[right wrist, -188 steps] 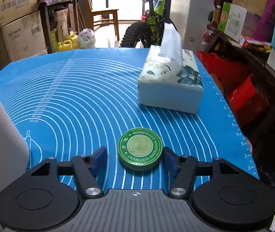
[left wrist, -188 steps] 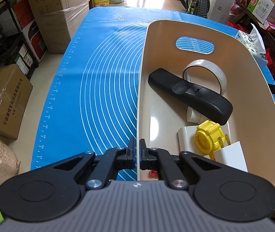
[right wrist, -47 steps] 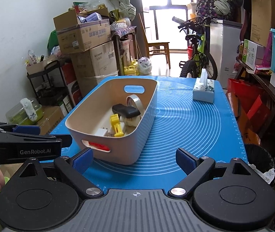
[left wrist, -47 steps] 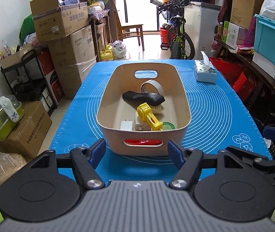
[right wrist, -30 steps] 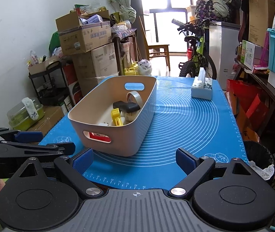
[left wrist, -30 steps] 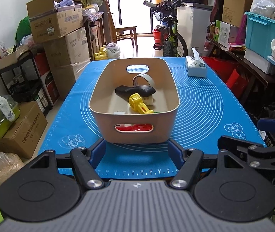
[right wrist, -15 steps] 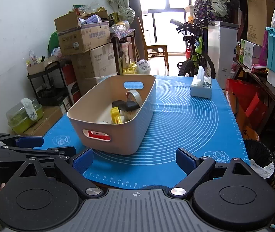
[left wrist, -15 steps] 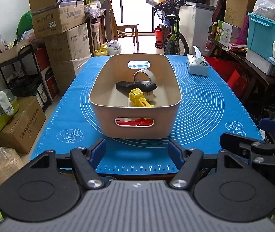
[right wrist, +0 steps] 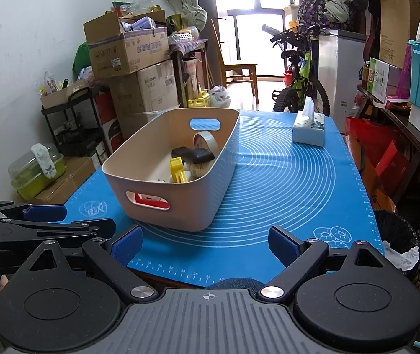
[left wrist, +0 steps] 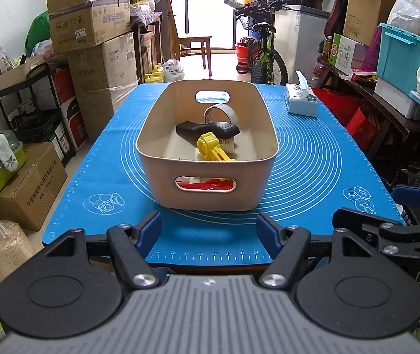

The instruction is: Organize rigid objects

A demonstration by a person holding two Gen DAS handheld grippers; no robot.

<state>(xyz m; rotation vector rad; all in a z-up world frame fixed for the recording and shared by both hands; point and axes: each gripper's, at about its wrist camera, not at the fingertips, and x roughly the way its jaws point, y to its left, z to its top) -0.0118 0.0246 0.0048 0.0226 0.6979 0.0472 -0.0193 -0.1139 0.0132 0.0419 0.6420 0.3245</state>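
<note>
A beige plastic bin (left wrist: pixel 210 190) (right wrist: pixel 210 194) stands on the blue mat (left wrist: pixel 307 159) (right wrist: pixel 283 177). Inside it lie a black brush (left wrist: pixel 210 128) (right wrist: pixel 193 154), a tape roll (left wrist: pixel 220 114) (right wrist: pixel 207 140), a yellow plastic piece (left wrist: pixel 211 147) (right wrist: pixel 177 171) and something red behind the near handle slot (left wrist: pixel 207 185). My left gripper (left wrist: pixel 208 228) hangs open just short of the mat's near edge, nothing between its fingers. My right gripper (right wrist: pixel 205 242) is open too, back from the mat's near right corner, empty. Each gripper shows at the side of the other's view.
A tissue box (left wrist: pixel 301 101) (right wrist: pixel 308 129) sits at the mat's far right. Stacked cardboard boxes (left wrist: pixel 91 38) and a black trolley (left wrist: pixel 29 103) line the left side; a bicycle (right wrist: pixel 301 82), shelves and a teal crate (left wrist: pixel 404 50) crowd the back and right.
Both grippers have drawn back a little from the bin over the last second, so the bin looks slightly smaller and the mat's near edge shows. Both stay open and empty.
</note>
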